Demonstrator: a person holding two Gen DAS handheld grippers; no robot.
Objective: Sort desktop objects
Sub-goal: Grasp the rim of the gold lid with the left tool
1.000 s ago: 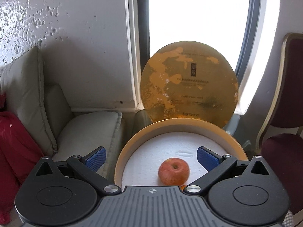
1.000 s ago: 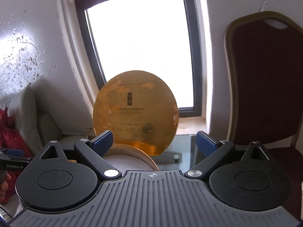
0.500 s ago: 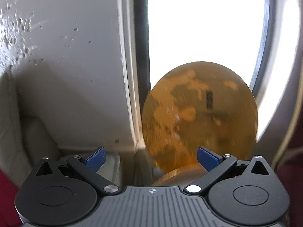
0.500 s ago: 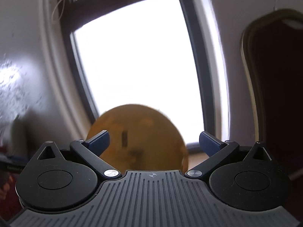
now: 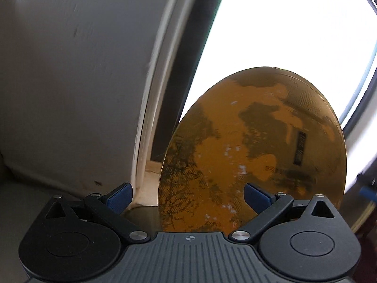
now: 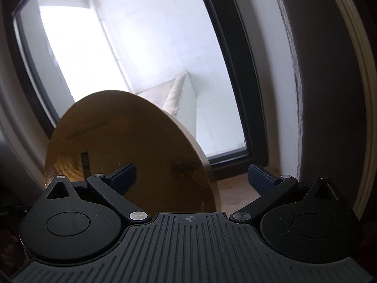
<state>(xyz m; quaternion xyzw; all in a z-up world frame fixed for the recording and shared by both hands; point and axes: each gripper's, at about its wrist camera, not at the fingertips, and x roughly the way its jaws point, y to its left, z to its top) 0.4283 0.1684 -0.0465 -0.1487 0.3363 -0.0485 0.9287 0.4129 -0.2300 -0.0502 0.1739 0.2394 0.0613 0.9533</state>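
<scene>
Gold filled my view: the upright lid (image 5: 259, 153) loomed ahead of my left gripper (image 5: 187, 194) and right gripper (image 6: 192, 176), both spread and empty; the apple had dropped below view, so I judged sorting paused.

Pale window sill (image 6: 238, 195), round golden lid (image 6: 132, 155) standing before it.
</scene>
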